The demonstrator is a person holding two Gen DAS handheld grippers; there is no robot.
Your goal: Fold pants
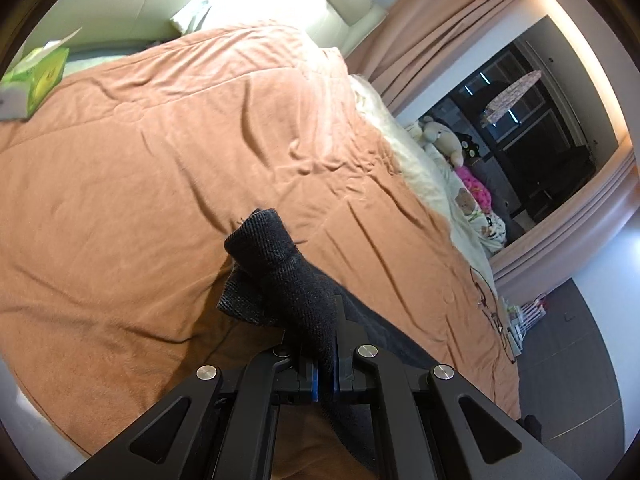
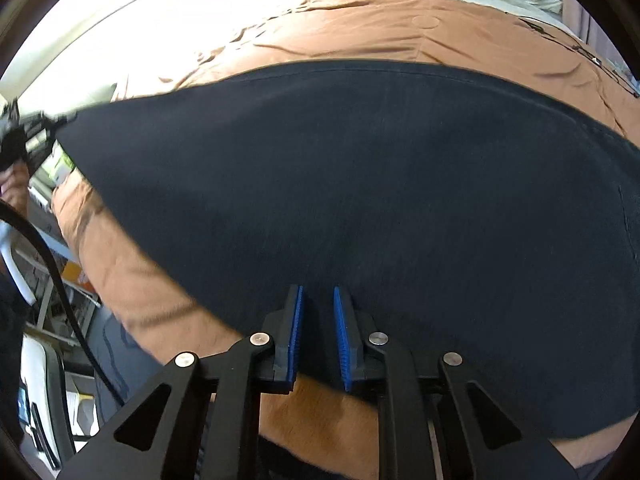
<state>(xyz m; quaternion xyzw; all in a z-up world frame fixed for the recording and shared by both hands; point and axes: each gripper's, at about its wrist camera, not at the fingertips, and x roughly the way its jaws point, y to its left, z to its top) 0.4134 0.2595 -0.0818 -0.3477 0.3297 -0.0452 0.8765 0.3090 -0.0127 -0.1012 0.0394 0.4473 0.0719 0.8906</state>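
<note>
The dark navy pants (image 2: 360,184) lie spread on an orange bedspread (image 2: 400,28). In the left wrist view my left gripper (image 1: 326,364) is shut on a bunched end of the pants (image 1: 288,276) and holds it raised above the bedspread (image 1: 160,184). In the right wrist view my right gripper (image 2: 318,312) is open, its blue pads (image 2: 342,340) a little apart just above the near edge of the pants, holding nothing. The left gripper also shows in the right wrist view (image 2: 28,132), gripping the pants' far left corner.
A green tissue box (image 1: 36,76) sits on the bed's far left. Stuffed toys (image 1: 452,140) and cream bedding (image 1: 428,168) line the bed's right side below peach curtains (image 1: 460,12). A black cable (image 2: 60,288) hangs at the left of the right wrist view.
</note>
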